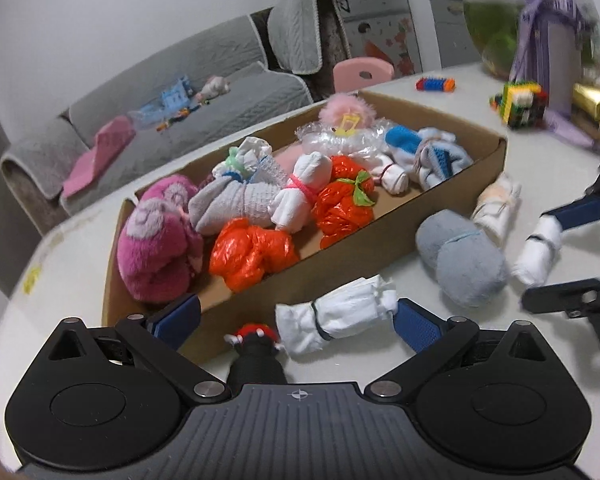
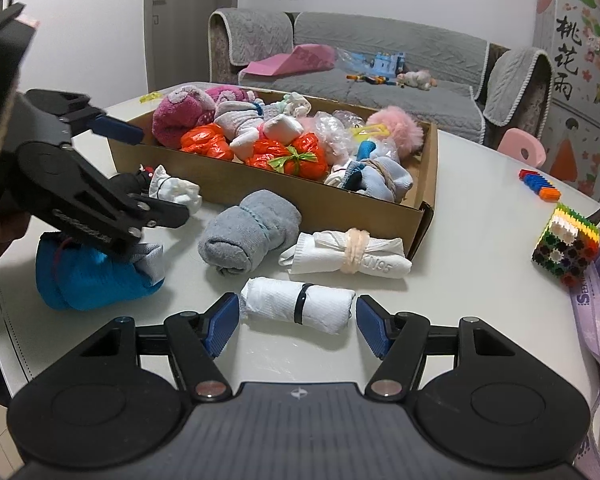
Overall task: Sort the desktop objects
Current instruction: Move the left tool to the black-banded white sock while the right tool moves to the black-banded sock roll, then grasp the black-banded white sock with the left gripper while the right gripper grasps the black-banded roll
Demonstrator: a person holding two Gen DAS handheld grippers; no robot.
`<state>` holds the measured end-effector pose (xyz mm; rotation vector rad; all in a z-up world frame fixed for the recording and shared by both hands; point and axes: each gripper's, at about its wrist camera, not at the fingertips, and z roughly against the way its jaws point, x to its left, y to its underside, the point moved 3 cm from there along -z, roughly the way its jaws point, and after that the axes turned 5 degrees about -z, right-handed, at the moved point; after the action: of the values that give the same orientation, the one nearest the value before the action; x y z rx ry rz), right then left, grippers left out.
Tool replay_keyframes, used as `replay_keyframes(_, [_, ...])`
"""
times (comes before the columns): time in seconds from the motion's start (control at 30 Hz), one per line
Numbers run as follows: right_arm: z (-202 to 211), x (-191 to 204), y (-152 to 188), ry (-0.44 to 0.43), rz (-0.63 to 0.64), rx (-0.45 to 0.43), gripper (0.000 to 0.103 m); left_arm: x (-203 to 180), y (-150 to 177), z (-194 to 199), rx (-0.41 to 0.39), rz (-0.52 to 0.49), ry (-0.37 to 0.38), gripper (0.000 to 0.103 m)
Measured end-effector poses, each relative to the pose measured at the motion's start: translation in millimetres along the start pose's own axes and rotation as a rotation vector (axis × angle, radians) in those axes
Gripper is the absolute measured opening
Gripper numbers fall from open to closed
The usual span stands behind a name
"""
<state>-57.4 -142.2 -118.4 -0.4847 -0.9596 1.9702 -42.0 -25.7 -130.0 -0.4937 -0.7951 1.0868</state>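
We set the right gripper square around the white roll with the black band, which lies on the table at six o'clock of the cardboard box. Its jaws stand half open, pads just beside each end, gripping nothing yet; we should close evenly across the roll's length. The left gripper, angled down, gapes wide around another white bundle and a small black-and-red toy.

Both wrist views close, sharing box.
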Motion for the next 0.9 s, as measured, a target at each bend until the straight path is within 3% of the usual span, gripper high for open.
replay_keyframes(0.33, [0.2,-1.2,-0.7,0.001,0.0,0.0,0.062,5.8,0.3,-21.8,0.074,0.154,0.085,0.102])
replay_keyframes(0.5, [-0.7,0.3,-0.5,-0.014,-0.012,0.003,0.055,2.8,-0.1,-26.8,0.103,0.184,0.117,0.098])
replay_keyframes(0.6, [-0.6,0.4,-0.4,-0.017,-0.011,0.002,0.051,4.6,-0.4,-23.9,0.105,0.199,0.137,0.087])
replay_keyframes(0.73, [1.0,1.9,0.5,-0.02,-0.005,0.0,0.048,13.0,-2.2,-19.6,0.111,0.238,0.16,0.052])
replay_keyframes(0.9, [4.4,0.1,-0.3,-0.018,-0.011,-0.013,0.048,15.0,-2.9,-17.7,0.111,0.238,0.175,0.035])
